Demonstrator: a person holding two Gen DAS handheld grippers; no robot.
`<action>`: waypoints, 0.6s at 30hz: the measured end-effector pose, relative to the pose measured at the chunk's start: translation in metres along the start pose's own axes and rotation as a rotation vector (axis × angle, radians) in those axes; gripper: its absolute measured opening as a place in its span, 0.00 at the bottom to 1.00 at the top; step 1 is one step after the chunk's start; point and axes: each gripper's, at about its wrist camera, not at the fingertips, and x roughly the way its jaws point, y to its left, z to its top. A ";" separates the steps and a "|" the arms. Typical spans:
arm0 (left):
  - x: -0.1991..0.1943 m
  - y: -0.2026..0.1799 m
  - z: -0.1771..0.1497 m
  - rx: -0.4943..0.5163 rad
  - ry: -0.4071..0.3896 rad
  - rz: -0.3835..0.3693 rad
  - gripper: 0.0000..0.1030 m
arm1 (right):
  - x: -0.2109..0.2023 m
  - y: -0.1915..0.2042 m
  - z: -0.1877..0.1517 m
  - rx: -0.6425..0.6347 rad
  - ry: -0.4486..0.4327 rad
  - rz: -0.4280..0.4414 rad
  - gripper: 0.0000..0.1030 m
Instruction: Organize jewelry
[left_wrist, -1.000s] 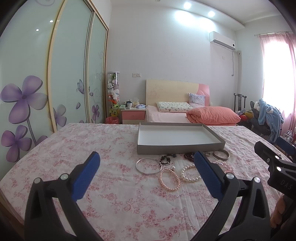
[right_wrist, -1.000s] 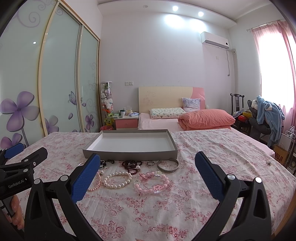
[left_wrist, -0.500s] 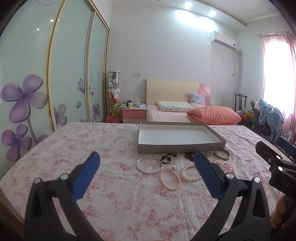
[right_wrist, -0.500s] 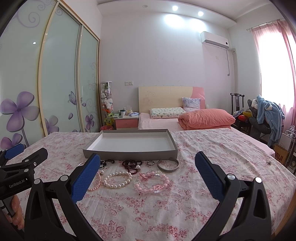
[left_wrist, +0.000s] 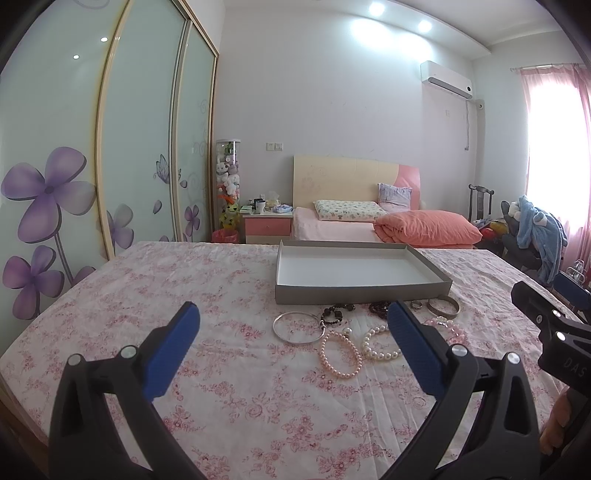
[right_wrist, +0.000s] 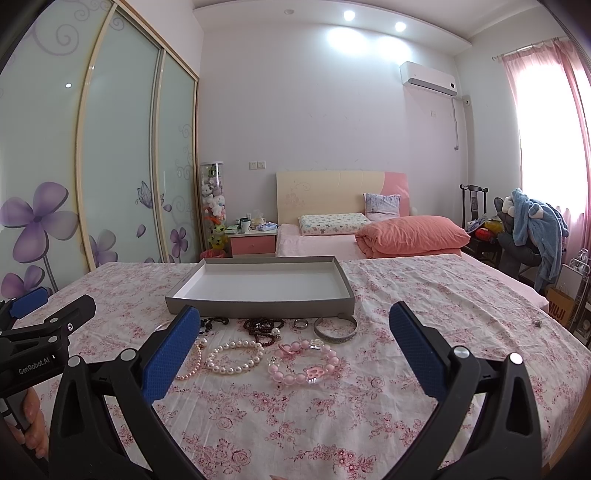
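Observation:
An empty grey tray (left_wrist: 364, 294) (right_wrist: 258, 305) with a white inside sits on the floral cloth. In front of it lie a thin silver bangle (left_wrist: 297, 328), a pink pearl bracelet (left_wrist: 340, 355), a white pearl bracelet (right_wrist: 234, 357), a pink bead bracelet (right_wrist: 306, 363), dark bead bracelets (right_wrist: 263, 328), a small ring (right_wrist: 300, 324) and a wide silver cuff (right_wrist: 335, 328). My left gripper (left_wrist: 291, 341) is open and empty, short of the jewelry. My right gripper (right_wrist: 293, 341) is open and empty, above the near side of the jewelry.
The floral cloth (left_wrist: 184, 295) covers a wide surface. Beyond it are a bed with an orange quilt (right_wrist: 410, 230), a pink nightstand (right_wrist: 253, 242), sliding wardrobe doors (left_wrist: 147, 147) at left and a chair with blue clothes (right_wrist: 535, 229) at right.
Both views have barely shifted; the left wrist view drifted very slightly. Both grippers stay open and no jewelry has moved.

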 end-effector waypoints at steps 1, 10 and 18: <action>0.000 0.000 0.000 0.000 0.001 0.000 0.96 | 0.000 0.000 0.000 0.000 0.000 0.000 0.98; 0.000 0.000 0.000 -0.001 0.002 -0.001 0.96 | -0.001 -0.001 0.000 0.001 0.002 0.000 0.98; 0.001 0.001 0.001 -0.002 0.004 -0.001 0.96 | -0.001 -0.001 0.001 0.002 0.003 0.000 0.98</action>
